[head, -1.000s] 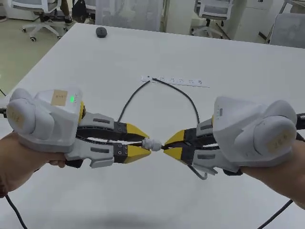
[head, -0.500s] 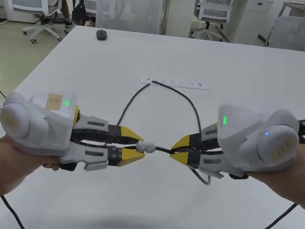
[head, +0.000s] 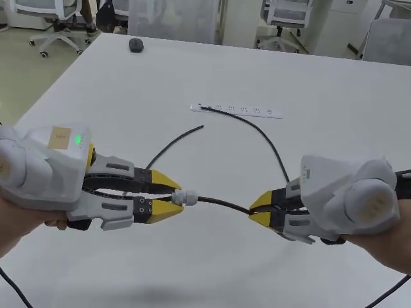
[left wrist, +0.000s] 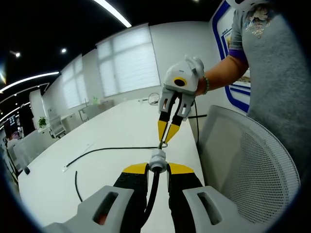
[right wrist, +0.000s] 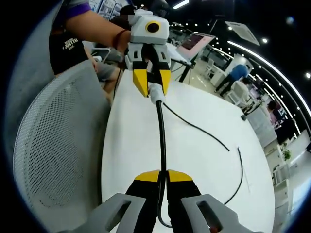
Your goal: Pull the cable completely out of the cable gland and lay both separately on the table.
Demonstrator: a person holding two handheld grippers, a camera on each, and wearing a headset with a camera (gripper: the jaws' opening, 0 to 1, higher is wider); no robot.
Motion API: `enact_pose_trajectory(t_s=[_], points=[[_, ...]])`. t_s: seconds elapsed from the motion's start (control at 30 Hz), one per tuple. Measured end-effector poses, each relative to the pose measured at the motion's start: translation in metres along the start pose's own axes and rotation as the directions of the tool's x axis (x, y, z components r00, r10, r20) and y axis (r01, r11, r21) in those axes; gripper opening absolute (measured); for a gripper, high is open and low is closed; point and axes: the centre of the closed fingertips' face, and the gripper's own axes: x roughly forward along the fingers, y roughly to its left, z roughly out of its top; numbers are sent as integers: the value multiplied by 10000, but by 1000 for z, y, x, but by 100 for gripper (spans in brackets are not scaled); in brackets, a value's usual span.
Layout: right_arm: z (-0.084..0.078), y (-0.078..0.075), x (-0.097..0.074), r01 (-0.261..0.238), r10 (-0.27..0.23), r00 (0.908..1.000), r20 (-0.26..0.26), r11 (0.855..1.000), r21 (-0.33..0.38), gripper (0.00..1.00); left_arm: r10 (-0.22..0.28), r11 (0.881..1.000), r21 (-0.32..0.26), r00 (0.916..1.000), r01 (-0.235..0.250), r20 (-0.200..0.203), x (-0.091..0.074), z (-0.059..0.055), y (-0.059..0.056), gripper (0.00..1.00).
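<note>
While L gripper (head: 174, 196) clamps the cable gland (head: 187, 197), R gripper (head: 255, 210) pinches the cable (head: 221, 204) (taut betw. them) off to the gland's right, over the table (head: 192, 77).

Left gripper (head: 173, 197): yellow-tipped, level, pointing right, jaws clamped on white cable gland (head: 187, 196). Right gripper (head: 258, 210): facing it, well apart, jaws pinched on thin black cable (head: 221, 203).

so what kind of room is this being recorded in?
Probably an open-plan office or lab space: a long white table with wheeled office chairs around it, strip ceiling lights, and wide windows with blinds. A power strip lies on the table.
</note>
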Motion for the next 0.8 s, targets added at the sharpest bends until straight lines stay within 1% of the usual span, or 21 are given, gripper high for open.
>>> enact_pose_trajectory(t_s=[0.1, 0.17, 0.2, 0.33, 0.8], points=[[-9, -3, 1, 32, -30, 9999, -156, 9999, 141, 0, 62, 10000, -23, 10000, -62, -18, -2, -1, 2, 15], [-14, -5, 2, -10, 17, 9998, -181, 9991, 433, 0, 100, 9999, -41, 9999, -100, -36, -4, -2, 2, 15], [-16, -6, 2, 24, -12, 9997, -241, 9989, 470, 0, 94, 9999, -44, 9999, -94, -54, -4, -2, 2, 15], [-19, -7, 4, 25, -8, 9994, -350, 9989, 467, 0, 51, 10000, -31, 9999, -51, -101, -3, -4, 1, 15], [-23, -4, 6, 10, 15, 9992, -401, 9980, 635, 0, 120, 9998, -157, 9998, -122, -141, -1, -6, 0, 15]])
